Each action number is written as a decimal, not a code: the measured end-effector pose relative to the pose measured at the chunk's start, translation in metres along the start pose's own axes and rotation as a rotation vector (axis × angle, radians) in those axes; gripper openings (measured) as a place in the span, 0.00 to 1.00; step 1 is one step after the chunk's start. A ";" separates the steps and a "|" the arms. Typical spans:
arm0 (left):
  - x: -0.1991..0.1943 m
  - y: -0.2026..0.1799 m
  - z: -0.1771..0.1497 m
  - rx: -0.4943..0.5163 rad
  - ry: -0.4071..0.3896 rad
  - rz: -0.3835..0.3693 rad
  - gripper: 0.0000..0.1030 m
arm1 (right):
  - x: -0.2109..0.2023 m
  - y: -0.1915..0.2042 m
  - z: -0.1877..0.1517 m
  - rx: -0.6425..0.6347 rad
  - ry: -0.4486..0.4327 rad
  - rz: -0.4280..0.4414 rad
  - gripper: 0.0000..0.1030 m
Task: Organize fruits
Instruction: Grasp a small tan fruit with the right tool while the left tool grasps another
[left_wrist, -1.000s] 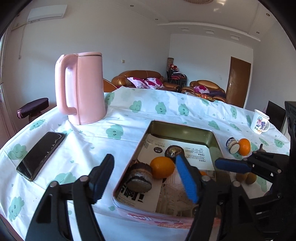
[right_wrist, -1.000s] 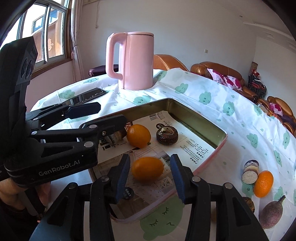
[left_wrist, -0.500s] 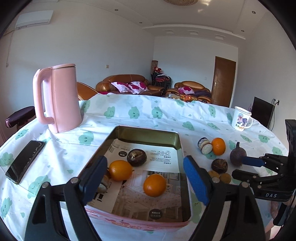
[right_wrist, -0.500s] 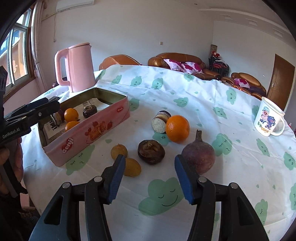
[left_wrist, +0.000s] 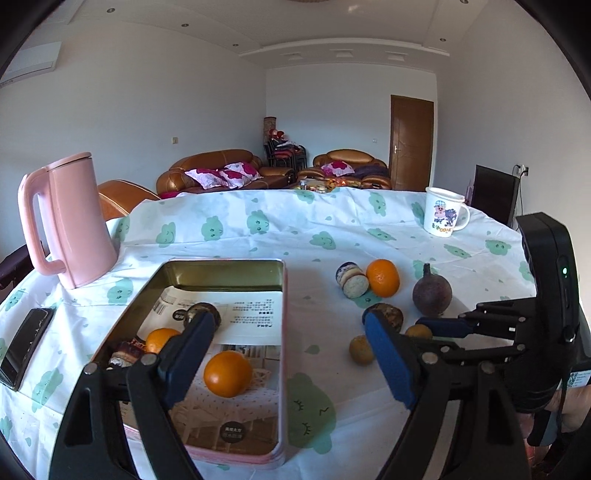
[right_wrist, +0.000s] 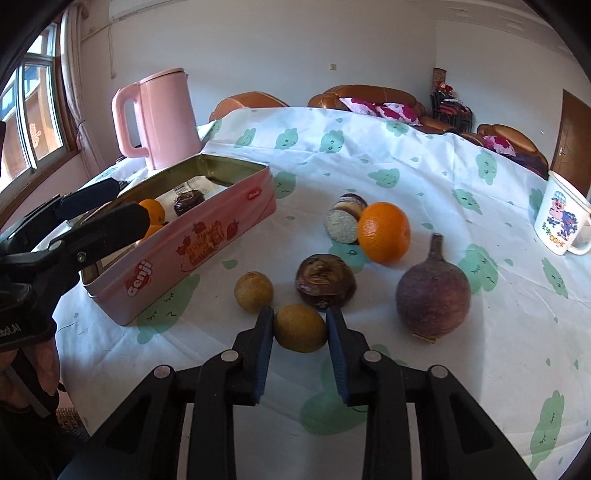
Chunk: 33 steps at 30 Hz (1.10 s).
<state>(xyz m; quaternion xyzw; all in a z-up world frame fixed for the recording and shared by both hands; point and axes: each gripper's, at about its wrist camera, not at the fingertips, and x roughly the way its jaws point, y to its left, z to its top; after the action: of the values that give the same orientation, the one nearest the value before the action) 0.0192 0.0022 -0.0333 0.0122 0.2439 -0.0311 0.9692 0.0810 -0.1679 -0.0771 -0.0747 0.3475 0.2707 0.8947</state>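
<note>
A pink tin (right_wrist: 207, 236) (left_wrist: 282, 332) holds two oranges (left_wrist: 227, 373) (left_wrist: 159, 338) and dark fruits (left_wrist: 207, 312). On the cloth lie an orange (right_wrist: 384, 232), a cut fruit (right_wrist: 341, 221), a dark brown fruit (right_wrist: 325, 280), a purple fruit (right_wrist: 432, 295) and two small yellow-brown fruits (right_wrist: 254, 291). My right gripper (right_wrist: 300, 325) has its jaws around the nearer small fruit (right_wrist: 300, 328), pads close to both sides; contact is unclear. My left gripper (left_wrist: 288, 354) is open and empty above the tin's right edge.
A pink kettle (left_wrist: 70, 221) stands behind the tin at the left. A black phone (left_wrist: 26, 347) lies at the table's left edge. A white printed mug (right_wrist: 561, 218) stands far right. The cloud-print cloth (left_wrist: 295, 229) covers the table.
My right gripper left an orange in the tin, swung right to the loose fruits and narrowed around a small yellow-brown fruit. My left gripper pulled back and turned right.
</note>
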 end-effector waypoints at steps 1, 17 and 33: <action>0.001 -0.007 0.001 0.017 0.002 -0.010 0.80 | -0.004 -0.008 -0.002 0.025 -0.013 -0.015 0.30; 0.057 -0.064 -0.003 0.097 0.226 -0.142 0.48 | -0.032 -0.045 -0.014 0.090 -0.119 -0.066 0.30; 0.081 -0.053 -0.005 0.022 0.339 -0.167 0.26 | -0.039 -0.041 -0.017 0.066 -0.161 -0.071 0.30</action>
<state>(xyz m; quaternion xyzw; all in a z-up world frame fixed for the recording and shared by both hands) 0.0844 -0.0550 -0.0770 0.0074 0.4037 -0.1114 0.9081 0.0695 -0.2247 -0.0660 -0.0357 0.2801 0.2324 0.9307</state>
